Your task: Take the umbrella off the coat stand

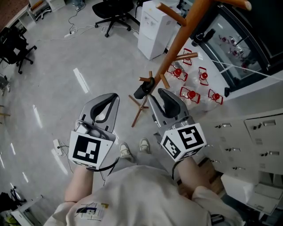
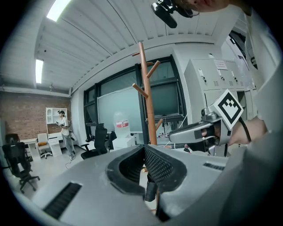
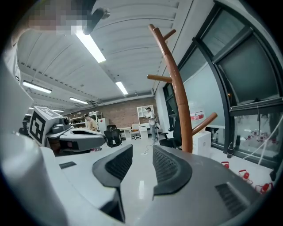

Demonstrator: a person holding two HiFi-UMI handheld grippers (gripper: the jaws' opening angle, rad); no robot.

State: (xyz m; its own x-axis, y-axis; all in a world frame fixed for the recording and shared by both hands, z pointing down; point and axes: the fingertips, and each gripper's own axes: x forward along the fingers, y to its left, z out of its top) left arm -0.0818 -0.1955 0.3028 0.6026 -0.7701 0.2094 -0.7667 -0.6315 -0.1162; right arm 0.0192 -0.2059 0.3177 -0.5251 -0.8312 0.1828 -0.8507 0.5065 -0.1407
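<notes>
The wooden coat stand [image 1: 181, 33] stood on the grey floor [image 1: 88, 57], close to the glazed wall and the white lockers [image 1: 261, 132]. Its pole leaned across the head view from the upper right down to its crossed feet. In the left gripper view and the right gripper view its upper pegs were bare.

A black, folded, tube-like thing, apparently the umbrella [image 1: 142, 91], sat low against the pole near the stand's feet. Whether it hung from a low peg or rested on the floor could not be told.

The right tongs [image 1: 154, 93] pointed at the foot of the stand, just beside that black thing. Its two ribbed pads stood well apart with only bare floor showing between them, and it held nothing. The left tongs [image 1: 113, 98] were alongside, apart from the stand. Its pad tips were drawn together and nothing was gripped at them.

A white box-like unit [image 1: 152, 26] and a black office chair [image 1: 112, 13] stood farther off. The person's shoes [image 1: 126, 152] showed on the floor below the two hands.
</notes>
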